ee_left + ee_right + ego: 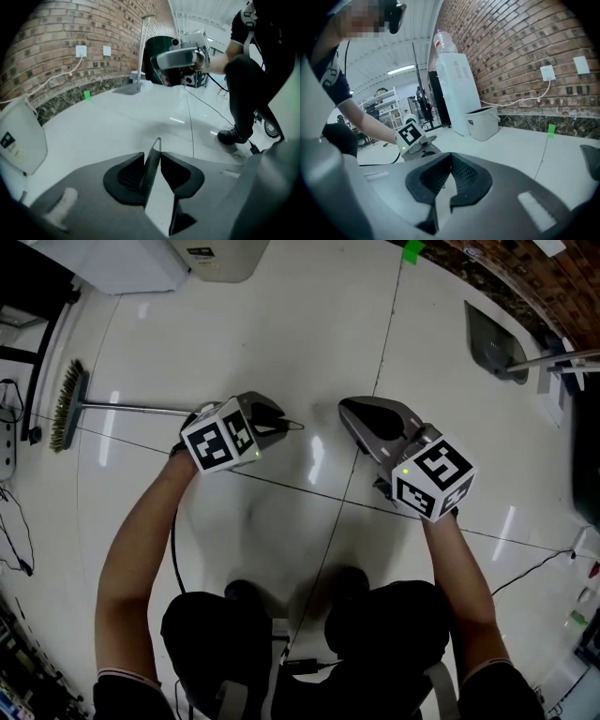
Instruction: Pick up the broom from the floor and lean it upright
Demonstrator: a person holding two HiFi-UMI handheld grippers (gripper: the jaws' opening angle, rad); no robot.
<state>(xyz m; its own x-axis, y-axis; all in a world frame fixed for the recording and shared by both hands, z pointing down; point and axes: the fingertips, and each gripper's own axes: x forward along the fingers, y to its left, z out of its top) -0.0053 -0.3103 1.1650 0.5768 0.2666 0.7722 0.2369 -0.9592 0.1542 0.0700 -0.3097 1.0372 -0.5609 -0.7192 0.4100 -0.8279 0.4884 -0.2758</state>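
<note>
The broom lies on the white tiled floor at the left of the head view, its brush head (67,407) far left and its thin metal handle (131,408) running right to my left gripper (279,420). The handle's tip pokes out just past the jaws. In the left gripper view a thin dark bar, the handle (153,161), sits pinched between the two black pads of the left gripper (157,152). My right gripper (349,409) hovers to the right of it, apart from the broom, its pads meeting at the tips with nothing between them (450,157).
A white bin (211,254) and a water dispenser (452,89) stand against the brick wall (520,42). A grey dustpan (492,338) rests on the floor at the far right. Cables trail along the floor at the right (534,568). The person's shoes (239,592) are below the grippers.
</note>
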